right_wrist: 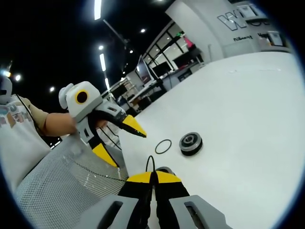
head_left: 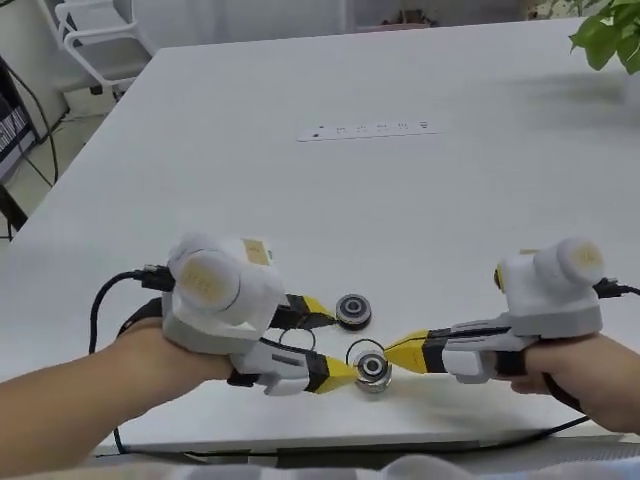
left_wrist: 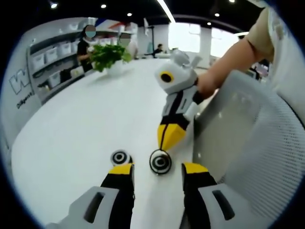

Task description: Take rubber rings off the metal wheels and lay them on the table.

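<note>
- Right gripper [right_wrist: 153, 177] had its jaws closed tight, and pinched between the tips was a thin black ring [right_wrist: 148, 160], standing up as a narrow loop.
- Just under those tips sat the near wheel [left_wrist: 160, 162], flat on the white counter [head_left: 400, 200], close to the front edge.
- Left gripper [left_wrist: 158, 171] was spread wide, one yellow tip on either side of that near wheel, neither tip clearly touching it.
- In the left gripper view, the right gripper's yellow point came down onto the top rim of the near wheel.
- The far wheel [right_wrist: 190, 143] lay on the counter a little beyond, just beside the left gripper's outer jaw in the head view, with its dark tyre-like band on.
- And there was a loose ring [right_wrist: 156, 149], lying flat on the counter, apart from both wheels, between the far wheel and the left gripper's tips.
- Whether the pinched ring was clear of the near wheel or caught on it, I could not tell.
- Both hands gripped the handles low at the counter's front edge, with black cables trailing off behind.
- Farther back, a white power strip [head_left: 365, 130] lay mid-counter, and a leafy plant [head_left: 610, 35] showed at the far right corner.
</note>
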### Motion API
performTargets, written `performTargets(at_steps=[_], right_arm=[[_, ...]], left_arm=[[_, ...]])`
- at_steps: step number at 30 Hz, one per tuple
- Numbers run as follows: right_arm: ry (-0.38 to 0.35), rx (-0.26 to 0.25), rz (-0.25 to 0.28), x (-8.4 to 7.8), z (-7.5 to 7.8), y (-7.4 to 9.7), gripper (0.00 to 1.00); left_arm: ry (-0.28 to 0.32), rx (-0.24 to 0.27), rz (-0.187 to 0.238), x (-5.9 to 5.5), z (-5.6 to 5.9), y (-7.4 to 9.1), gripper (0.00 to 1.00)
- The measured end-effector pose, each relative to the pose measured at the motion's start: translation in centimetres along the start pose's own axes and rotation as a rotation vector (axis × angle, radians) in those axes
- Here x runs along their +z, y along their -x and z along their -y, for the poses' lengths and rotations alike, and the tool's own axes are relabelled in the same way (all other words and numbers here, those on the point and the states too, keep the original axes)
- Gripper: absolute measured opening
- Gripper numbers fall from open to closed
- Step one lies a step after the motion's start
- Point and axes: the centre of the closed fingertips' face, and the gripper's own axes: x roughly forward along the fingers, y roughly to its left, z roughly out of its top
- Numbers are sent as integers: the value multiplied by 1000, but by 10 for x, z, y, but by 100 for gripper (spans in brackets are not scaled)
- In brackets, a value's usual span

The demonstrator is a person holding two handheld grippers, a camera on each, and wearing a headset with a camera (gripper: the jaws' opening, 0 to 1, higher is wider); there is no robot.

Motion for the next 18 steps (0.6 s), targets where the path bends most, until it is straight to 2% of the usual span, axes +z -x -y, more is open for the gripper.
performTargets(at_steps=[10,18], right_arm=[[18,10,3,13,0,-2,0],[39,18,1,29,-1,-8,0]], left_arm=[[11,48,53,10,-7,27,49],[36,94,67,3,-14,47,52]])
